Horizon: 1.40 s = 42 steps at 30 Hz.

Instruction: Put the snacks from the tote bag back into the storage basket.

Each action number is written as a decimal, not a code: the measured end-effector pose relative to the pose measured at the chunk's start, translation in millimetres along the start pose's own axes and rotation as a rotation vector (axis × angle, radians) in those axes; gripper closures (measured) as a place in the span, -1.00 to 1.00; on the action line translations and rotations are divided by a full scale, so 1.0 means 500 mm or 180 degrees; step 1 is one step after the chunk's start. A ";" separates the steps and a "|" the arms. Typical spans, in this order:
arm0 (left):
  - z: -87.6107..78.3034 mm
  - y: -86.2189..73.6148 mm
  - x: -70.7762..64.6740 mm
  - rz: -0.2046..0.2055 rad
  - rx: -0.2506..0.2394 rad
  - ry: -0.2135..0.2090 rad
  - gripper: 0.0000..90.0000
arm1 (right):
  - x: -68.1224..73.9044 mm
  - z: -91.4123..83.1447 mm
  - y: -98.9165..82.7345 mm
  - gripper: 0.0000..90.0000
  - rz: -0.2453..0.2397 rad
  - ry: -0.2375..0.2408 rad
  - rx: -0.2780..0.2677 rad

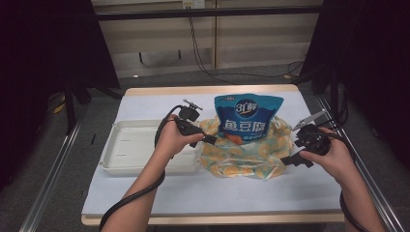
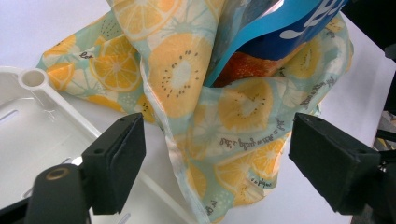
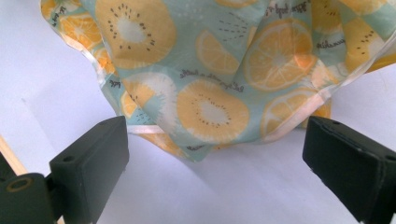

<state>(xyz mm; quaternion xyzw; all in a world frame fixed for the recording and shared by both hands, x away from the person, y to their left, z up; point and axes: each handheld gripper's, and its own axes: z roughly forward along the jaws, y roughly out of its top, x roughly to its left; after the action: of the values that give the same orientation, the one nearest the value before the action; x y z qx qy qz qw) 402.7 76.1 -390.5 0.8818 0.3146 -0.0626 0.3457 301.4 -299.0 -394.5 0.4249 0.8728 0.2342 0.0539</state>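
Note:
A blue snack pouch (image 1: 247,116) with white lettering stands partly inside a soft bag printed with orange and kiwi slices (image 1: 244,152) in the middle of the table. The left gripper (image 1: 209,139) is at the bag's left edge; in the left gripper view (image 2: 217,163) its jaws stand wide apart with a fold of the bag (image 2: 205,93) lying between them, pads off the cloth. The right gripper (image 1: 290,160) sits at the bag's right edge; in the right gripper view (image 3: 215,161) its jaws are wide apart just short of the bag's rim (image 3: 210,112), touching nothing.
A white plastic tray (image 1: 126,162) lies left of the bag, its corner (image 2: 32,79) close beside the left gripper. A white sheet (image 1: 217,193) covers the tabletop, with bare room in front of the bag. Metal rails run along both table sides.

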 end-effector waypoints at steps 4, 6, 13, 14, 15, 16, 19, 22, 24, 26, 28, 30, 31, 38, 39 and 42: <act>-0.003 0.000 -0.002 0.0010 -0.0032 0.0020 -0.62 | 0.001 -0.001 -0.008 -0.84 0.0024 -0.0071 -0.0050; -0.005 0.001 -0.003 0.0018 -0.0023 0.0003 -0.63 | 0.001 -0.009 -0.013 -0.85 0.0074 -0.0008 -0.0168; -0.011 0.012 -0.012 0.0091 0.0029 -0.0018 -0.64 | -0.004 -0.012 -0.041 -0.85 0.0153 -0.0019 -0.0238; -0.012 0.015 -0.012 0.0139 0.0044 -0.0017 -0.65 | -0.006 -0.010 -0.045 -0.85 0.0134 -0.0012 -0.0235; -0.013 0.017 -0.014 0.0133 0.0051 -0.0011 -0.65 | -0.006 -0.009 -0.047 -0.85 0.0131 -0.0021 -0.0246; -0.014 0.020 -0.016 0.0125 0.0037 -0.0021 -0.65 | -0.006 -0.007 -0.049 -0.85 0.0143 -0.0015 -0.0229; -0.019 0.027 -0.019 0.0115 -0.0001 -0.0060 -0.65 | -0.005 -0.001 -0.050 -0.84 0.0144 -0.0009 -0.0228; -0.027 0.037 -0.021 0.0208 0.0079 -0.0033 -0.66 | -0.003 0.001 -0.046 -0.84 0.0105 -0.0020 -0.0218; -0.032 0.044 -0.026 0.0201 0.0055 -0.0002 -0.66 | 0.000 0.001 -0.045 -0.84 0.0129 -0.0005 -0.0240; -0.039 0.052 -0.028 0.0240 0.0083 -0.0008 -0.67 | -0.002 0.000 -0.047 -0.85 0.0135 -0.0012 -0.0256; -0.042 0.060 -0.032 0.0256 0.0074 -0.0007 -0.67 | -0.003 -0.001 -0.050 -0.84 0.0177 -0.0042 -0.0236; -0.046 0.067 -0.035 0.0284 0.0094 0.0001 -0.67 | -0.004 -0.001 -0.054 -0.84 0.0189 -0.0023 -0.0235; -0.046 0.070 -0.037 0.0282 0.0080 0.0007 -0.68 | -0.006 -0.001 -0.055 -0.85 0.0165 -0.0008 -0.0245; -0.055 0.099 -0.046 0.0363 0.0106 -0.0082 -0.69 | -0.007 -0.003 -0.059 -0.84 0.0204 -0.0018 -0.0248; -0.056 0.103 -0.047 0.0385 0.0088 -0.0071 -0.68 | -0.005 -0.004 -0.060 -0.84 0.0227 0.0005 -0.0239; -0.062 0.112 -0.047 0.0393 0.0123 -0.0057 -0.67 | -0.007 -0.004 -0.060 -0.84 0.0210 0.0011 -0.0262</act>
<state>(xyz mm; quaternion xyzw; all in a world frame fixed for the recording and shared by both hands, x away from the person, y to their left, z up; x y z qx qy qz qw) 414.3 52.6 -327.6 0.9054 0.2552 -0.0551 0.3347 281.6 -318.0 -406.8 0.4505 0.8480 0.2723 0.0621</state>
